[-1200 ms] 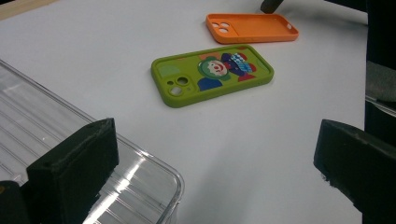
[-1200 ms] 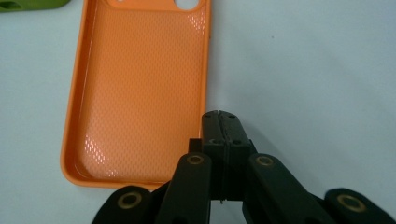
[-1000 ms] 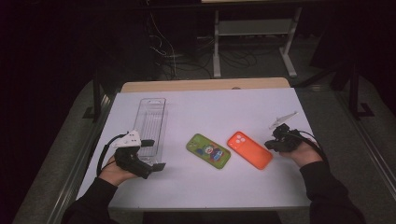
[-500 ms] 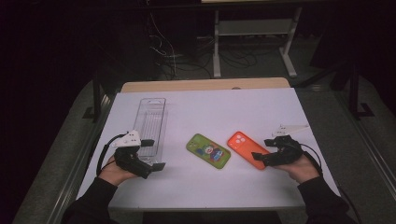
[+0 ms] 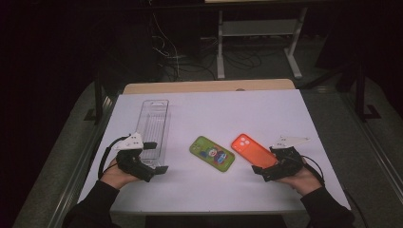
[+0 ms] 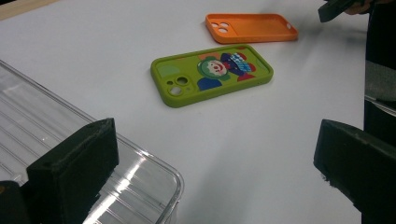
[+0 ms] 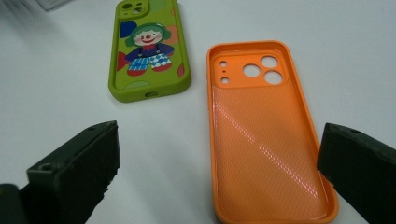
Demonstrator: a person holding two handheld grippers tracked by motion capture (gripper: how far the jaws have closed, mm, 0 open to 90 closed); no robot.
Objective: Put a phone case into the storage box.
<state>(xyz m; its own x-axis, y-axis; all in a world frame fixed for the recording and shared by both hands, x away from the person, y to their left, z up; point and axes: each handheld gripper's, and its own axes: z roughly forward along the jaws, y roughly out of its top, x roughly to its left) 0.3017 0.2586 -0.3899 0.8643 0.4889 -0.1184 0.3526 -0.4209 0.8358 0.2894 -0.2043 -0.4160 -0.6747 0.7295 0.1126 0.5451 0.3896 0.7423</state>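
Since the earlier frame the left gripper had kept its place at the near end of the clear tray, jaws wide and empty. The right gripper had slid in toward the orange case, its jaws just opening wide. That case lay flat, open side up, between them, unpressed, beside the green case.

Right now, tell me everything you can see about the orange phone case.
The orange phone case lies flat on the white table, hollow side up, with no phone in it. It looks like soft matte rubber with a finely dotted inner floor, a raised rim and round camera holes at one end. It sits beside the green case, apart from it. The right gripper is at its near end, jaws wide on either side, not pressing it.
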